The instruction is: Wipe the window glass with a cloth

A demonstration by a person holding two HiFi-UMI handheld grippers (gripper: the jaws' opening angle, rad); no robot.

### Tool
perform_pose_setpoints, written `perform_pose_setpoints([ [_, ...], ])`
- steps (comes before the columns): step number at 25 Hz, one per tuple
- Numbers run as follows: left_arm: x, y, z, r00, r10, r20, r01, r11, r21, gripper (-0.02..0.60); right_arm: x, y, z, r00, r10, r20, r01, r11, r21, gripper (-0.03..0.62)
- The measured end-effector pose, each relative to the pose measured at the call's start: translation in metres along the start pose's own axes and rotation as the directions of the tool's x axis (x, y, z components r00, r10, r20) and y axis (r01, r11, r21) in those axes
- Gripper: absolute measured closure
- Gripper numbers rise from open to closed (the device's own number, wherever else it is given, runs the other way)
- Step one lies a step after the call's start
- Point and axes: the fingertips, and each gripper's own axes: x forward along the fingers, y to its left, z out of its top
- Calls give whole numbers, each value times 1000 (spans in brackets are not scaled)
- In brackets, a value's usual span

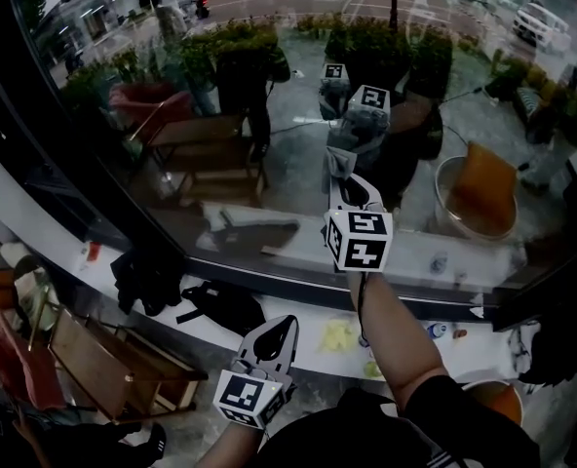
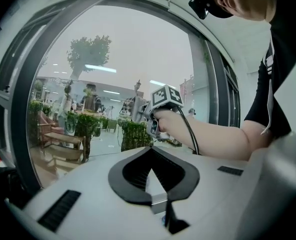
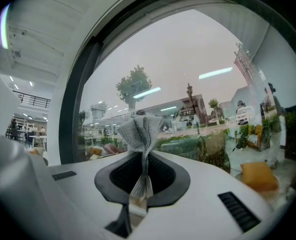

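Principally, one large curved window glass in a dark frame (image 1: 269,96). Grey ribbed cloth (image 3: 140,129), bunched, clamped between the fingers of the right gripper (image 3: 142,176); its free end is at the glass, apparently touching, though contact is unclear. Left gripper (image 2: 152,176), fingers together on nothing, is well below the glass. White sill (image 1: 313,357) beneath the glass carries a black bag (image 1: 225,305), a yellow-green crumpled item (image 1: 337,336) and a small bottle (image 1: 437,330). Reflections of the gripper and green hedges overlie the glass, making what lies beyond it hard to sort.
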Motion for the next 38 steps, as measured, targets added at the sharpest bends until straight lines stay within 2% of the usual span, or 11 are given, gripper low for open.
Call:
perform_pose_setpoints([
  [14,-53,-28,-14,992,-127,-14,128,992,8,574,-6,-18,1,995,-86,-49,84,996,-42,549],
  [23,2,-85,-4,981,-191,29,191,982,8,574,-46,-77,6,994,-103,-37,102,994,-40,549],
  [30,41,-138,-7,966,-258,3,258,966,1,574,-74,-125,11,995,-94,-31,93,995,-43,549],
  [38,70,-184,-3,946,-323,-19,323,946,20,574,-116,-192,17,988,-153,-10,153,988,-23,549],
])
